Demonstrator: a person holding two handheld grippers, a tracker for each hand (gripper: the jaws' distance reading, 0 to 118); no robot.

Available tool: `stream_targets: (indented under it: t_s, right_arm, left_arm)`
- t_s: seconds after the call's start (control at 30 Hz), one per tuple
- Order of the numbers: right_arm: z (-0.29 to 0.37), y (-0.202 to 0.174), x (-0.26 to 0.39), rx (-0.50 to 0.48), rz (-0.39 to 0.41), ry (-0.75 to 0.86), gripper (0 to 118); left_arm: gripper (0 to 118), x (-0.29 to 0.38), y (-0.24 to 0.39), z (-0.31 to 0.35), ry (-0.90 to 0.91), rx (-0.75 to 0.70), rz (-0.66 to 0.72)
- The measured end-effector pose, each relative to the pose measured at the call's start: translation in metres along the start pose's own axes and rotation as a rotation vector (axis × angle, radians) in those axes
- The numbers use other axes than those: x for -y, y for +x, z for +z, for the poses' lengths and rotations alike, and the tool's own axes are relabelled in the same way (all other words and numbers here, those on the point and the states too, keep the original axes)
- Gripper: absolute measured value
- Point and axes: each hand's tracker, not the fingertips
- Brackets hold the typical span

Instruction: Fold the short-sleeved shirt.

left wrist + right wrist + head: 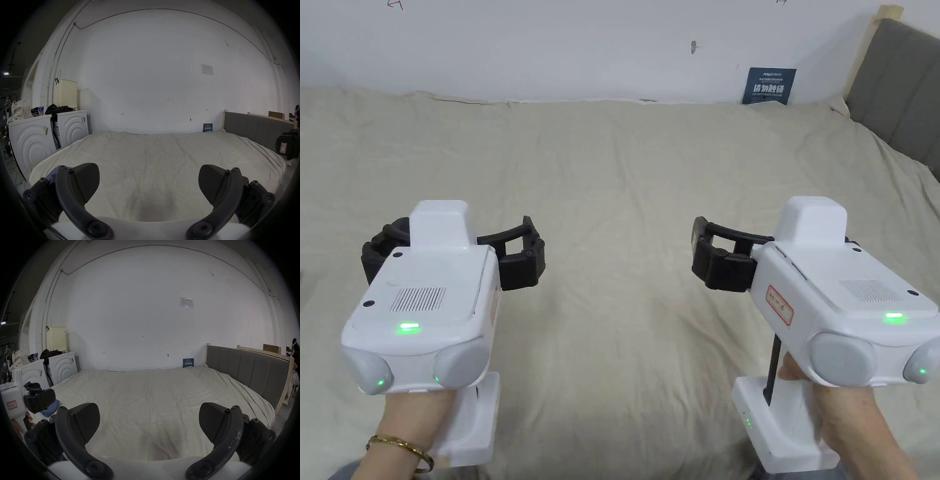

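- A person is holding the left gripper (453,247) and right gripper (781,250) side by side, well apart, above a beige bed sheet (625,187).
- Both grippers' jaws are standing wide apart, gripping nothing.
- A folded blue garment (52,408), possibly the shirt, is lying at the bed's left edge, just beside the left gripper in the right gripper view.
- A grey headboard (248,368) is flanking the bed's right side.
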Motion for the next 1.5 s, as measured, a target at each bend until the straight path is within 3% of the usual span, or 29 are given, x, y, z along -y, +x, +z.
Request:
stream_targets:
  t_s: [1.5]
  right_arm:
    - [-0.0035,-0.0019,0.0019,-0.016,0.014,0.005,118]
  left_arm:
    - [118,-0.0016,-0.0002,0.0002,-0.001,0.0,0.007]
